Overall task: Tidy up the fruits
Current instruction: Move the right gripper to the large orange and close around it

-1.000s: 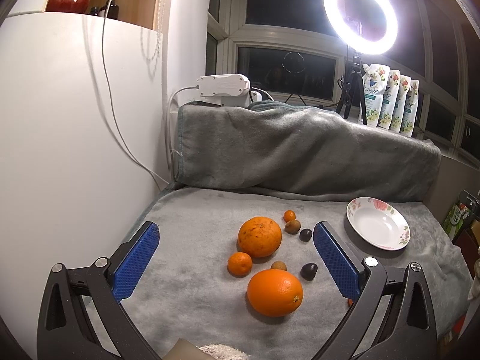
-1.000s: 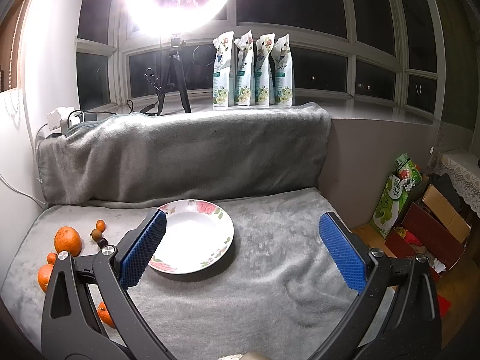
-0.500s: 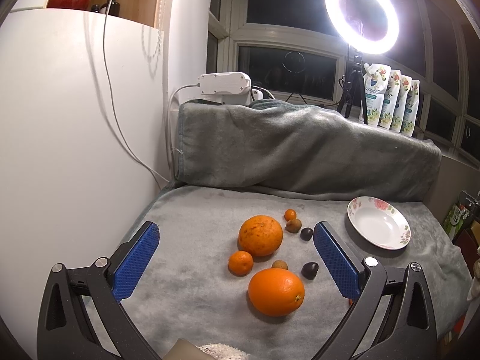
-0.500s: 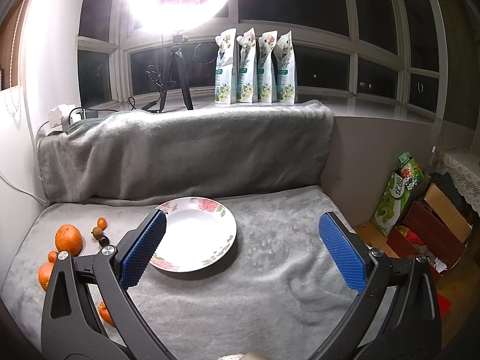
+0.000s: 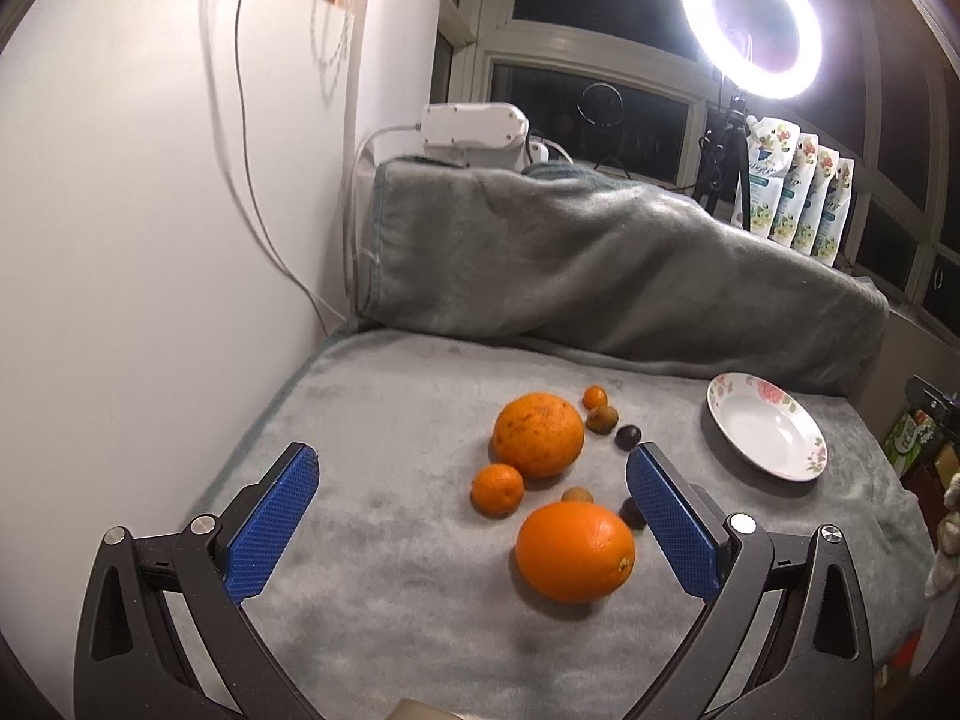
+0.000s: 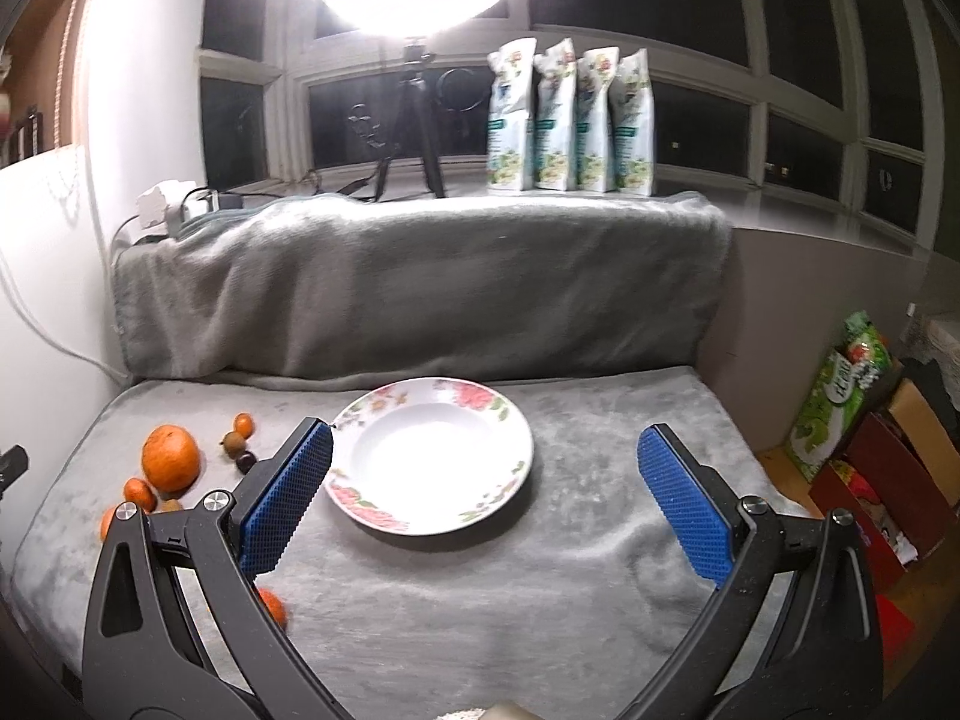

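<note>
A smooth large orange (image 5: 575, 552) lies nearest on the grey blanket, with a rougher large orange (image 5: 538, 434) behind it and a small mandarin (image 5: 497, 489) to their left. Small brown, dark and orange fruits (image 5: 602, 418) are scattered beside them. My left gripper (image 5: 471, 483) hangs open above this cluster, holding nothing. A white plate with pink flowers (image 6: 429, 453) lies empty on the blanket; it also shows at the right in the left wrist view as the plate (image 5: 766, 434). My right gripper (image 6: 483, 468) is open in front of it, empty. A small orange fruit (image 6: 271, 606) peeks out under its left finger.
A grey blanket (image 6: 480, 588) covers the seat and the backrest. A white wall (image 5: 138, 276) with a cable stands at the left. A ring light (image 5: 750, 33) on a tripod and several pouches (image 6: 567, 120) stand on the windowsill. Boxes and bags (image 6: 864, 438) sit on the floor at right.
Both grippers tilted and shifted slightly; the fruit cluster now sits a little further right and lower between the left fingers, and the plate is more centred in the right view. Nothing was grasped.
</note>
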Tool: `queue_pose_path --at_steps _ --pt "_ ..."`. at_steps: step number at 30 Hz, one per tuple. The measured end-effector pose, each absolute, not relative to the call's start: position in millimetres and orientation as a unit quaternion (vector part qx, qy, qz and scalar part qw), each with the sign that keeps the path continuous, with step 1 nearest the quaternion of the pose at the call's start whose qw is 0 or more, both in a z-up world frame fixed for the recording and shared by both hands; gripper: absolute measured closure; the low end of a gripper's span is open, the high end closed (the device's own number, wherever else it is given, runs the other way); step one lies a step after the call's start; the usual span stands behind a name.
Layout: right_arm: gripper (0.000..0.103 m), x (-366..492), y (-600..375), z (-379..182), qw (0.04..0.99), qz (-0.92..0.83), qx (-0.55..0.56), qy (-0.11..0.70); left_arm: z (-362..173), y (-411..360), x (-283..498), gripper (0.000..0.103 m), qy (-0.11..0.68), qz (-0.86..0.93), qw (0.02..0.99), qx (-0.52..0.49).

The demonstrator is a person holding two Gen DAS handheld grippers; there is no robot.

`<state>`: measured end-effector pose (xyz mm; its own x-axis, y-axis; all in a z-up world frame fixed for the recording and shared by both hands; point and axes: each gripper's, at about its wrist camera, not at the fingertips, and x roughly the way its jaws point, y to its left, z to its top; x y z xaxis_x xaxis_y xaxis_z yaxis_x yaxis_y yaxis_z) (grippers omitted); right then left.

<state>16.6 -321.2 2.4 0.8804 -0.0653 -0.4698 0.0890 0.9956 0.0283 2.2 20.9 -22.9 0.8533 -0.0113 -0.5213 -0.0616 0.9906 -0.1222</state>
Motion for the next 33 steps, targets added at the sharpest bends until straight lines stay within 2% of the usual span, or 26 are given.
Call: queue_pose_path --at_steps 8,18,20,29,33 --pt "0.000 38 -295 -2 0.964 0.021 0.013 0.265 -35 26 3 0.002 0.292 0.001 0.953 -0.087" --pt "0.000 67 -260 -18 0.934 0.133 0.042 0.329 -56 20 1 0.017 0.324 -0.037 0.940 -0.101" --pt "0.000 73 -249 -22 0.923 0.160 0.050 0.348 -60 17 1 0.018 0.330 -0.046 0.937 -0.103" --pt "0.003 91 -192 -44 0.867 0.255 0.069 0.422 -80 7 4 0.026 0.356 -0.085 0.923 -0.121" --pt "0.009 98 -169 -58 0.840 0.287 0.074 0.455 -88 8 8 0.027 0.370 -0.109 0.911 -0.150"
